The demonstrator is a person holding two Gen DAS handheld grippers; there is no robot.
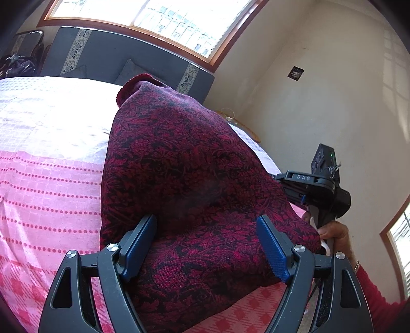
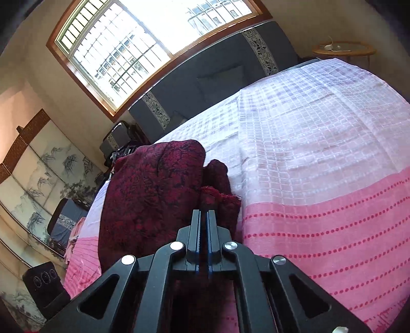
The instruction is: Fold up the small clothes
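A dark red garment (image 1: 189,179) with a black flower pattern lies on the bed (image 1: 51,158), which is covered by a pink and white bedspread. The cloth is bunched up in a high heap, and one ribbed edge of it sticks up at the far end, toward the grey headboard (image 1: 107,53) under the window (image 1: 164,15).

The left hand-held gripper (image 1: 207,246) has its jaws spread wide. Its two blue pads (image 1: 274,253) stand at both sides of the near part of the garment, and the cloth runs between them and under them. I cannot tell if the pads touch the cloth, but they do not press it together.

The right hand-held gripper (image 2: 204,217) has its jaws pressed together, and at their tips they pinch a fringed red edge of the garment (image 2: 151,194). The main heap rises to the left of this gripper in its own view. From the left camera, the right hand-held gripper (image 1: 279,176) comes from the right side and its tip goes behind the heap; a hand (image 1: 330,230) holds its handle, with a red sleeve (image 1: 376,289) below.

A small round wooden table (image 2: 343,48) stands far behind the bed, near the wall.
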